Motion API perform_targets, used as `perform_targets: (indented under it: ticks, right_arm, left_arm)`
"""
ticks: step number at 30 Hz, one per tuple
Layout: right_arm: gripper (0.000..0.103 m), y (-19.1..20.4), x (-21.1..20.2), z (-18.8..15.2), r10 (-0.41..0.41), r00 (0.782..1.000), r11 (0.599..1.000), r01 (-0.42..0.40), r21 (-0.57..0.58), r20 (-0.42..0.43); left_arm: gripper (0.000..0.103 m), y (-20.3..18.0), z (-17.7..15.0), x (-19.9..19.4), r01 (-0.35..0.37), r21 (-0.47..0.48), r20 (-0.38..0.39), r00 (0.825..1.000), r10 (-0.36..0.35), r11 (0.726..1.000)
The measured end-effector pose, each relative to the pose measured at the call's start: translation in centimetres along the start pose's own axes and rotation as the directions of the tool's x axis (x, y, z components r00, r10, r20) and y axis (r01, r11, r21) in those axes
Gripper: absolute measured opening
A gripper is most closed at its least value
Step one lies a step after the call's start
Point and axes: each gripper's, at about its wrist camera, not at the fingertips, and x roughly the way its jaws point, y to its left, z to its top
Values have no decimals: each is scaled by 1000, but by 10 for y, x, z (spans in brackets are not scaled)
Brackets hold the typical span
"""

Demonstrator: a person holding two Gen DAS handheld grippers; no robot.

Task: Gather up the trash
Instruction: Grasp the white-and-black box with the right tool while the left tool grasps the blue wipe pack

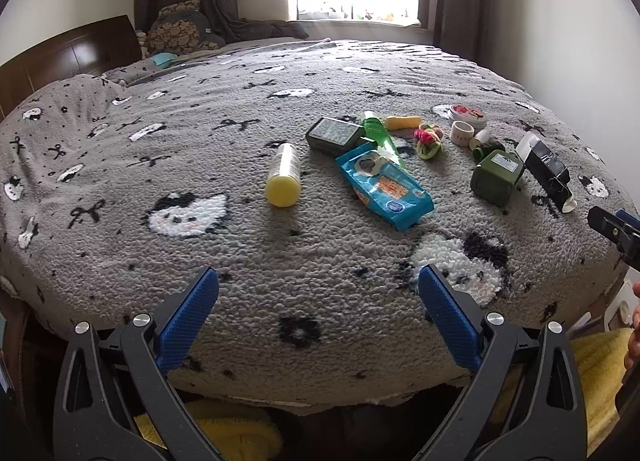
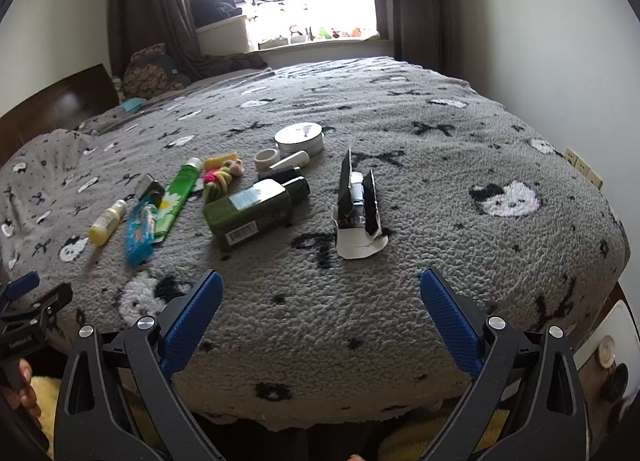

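Clutter lies on a grey patterned bed blanket [image 1: 280, 253]. In the left wrist view I see a yellow-capped bottle [image 1: 284, 175], a blue wipes packet [image 1: 384, 185], a green tube [image 1: 382, 137], a dark green box [image 1: 334, 135], a green bottle [image 1: 496, 173] and a torn black carton [image 1: 546, 169]. My left gripper [image 1: 318, 301] hangs open over the blanket's near edge, short of them all. From the right wrist, the torn black carton [image 2: 358, 207] and green bottle [image 2: 252, 211] lie ahead of my right gripper [image 2: 320, 303], which is open and empty.
A round tin [image 2: 300, 139], a tape roll [image 2: 267, 158] and a pink-green hair tie bundle [image 2: 218, 181] lie further back. A wooden headboard [image 1: 60, 57] is on the left, a window with curtains behind. Yellow fabric [image 1: 224, 433] shows below the bed edge. A white wall is close on the right.
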Motion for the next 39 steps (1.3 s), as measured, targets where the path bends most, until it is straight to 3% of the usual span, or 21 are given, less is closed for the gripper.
perform_targets:
  ticks: [3, 11, 15, 17, 20, 26, 27, 32, 35, 39]
  right_arm:
    - [97, -12, 16, 5, -3, 1000, 999, 4, 34, -29]
    - [97, -27, 51, 34, -1, 999, 997, 3, 74, -35]
    - [95, -32, 69, 47, 29, 999, 996, -26, 90, -34]
    - [89, -32, 79, 53, 34, 998, 996, -31, 86, -44]
    - [81, -31, 91, 58, 28, 998, 997, -24, 72, -61]
    - [78, -35, 111, 60, 43, 995, 996, -35, 81, -93]
    - [75, -35, 114, 59, 49, 994, 996, -41, 81, -102]
    - [36, -31, 122, 54, 31, 991, 998, -25, 49, -128]
    - [29, -34, 118, 54, 33, 992, 998, -27, 51, -118]
    - [26, -35, 110, 53, 12, 994, 1000, -9, 23, -107]
  left_arm:
    - [89, -10, 4, 11, 29, 13, -17, 999, -28, 1000]
    - [89, -38, 38, 54, 95, -29, -73, 993, -97, 995]
    - [89, -45, 57, 78, 75, -48, -85, 993, -79, 996]
    - [89, -44, 63, 88, 67, -59, -93, 993, -72, 996]
    - [83, -38, 68, 101, 75, -94, -110, 990, -85, 993]
    - [72, -24, 68, 113, 87, -144, -130, 986, -106, 986]
    - [66, -24, 68, 113, 91, -143, -131, 985, -110, 986]
    - [60, -25, 66, 115, 113, -137, -129, 983, -131, 984]
    - [55, -26, 64, 112, 120, -128, -124, 983, -136, 985]
    - [49, -25, 60, 105, 134, -117, -121, 982, -148, 984]
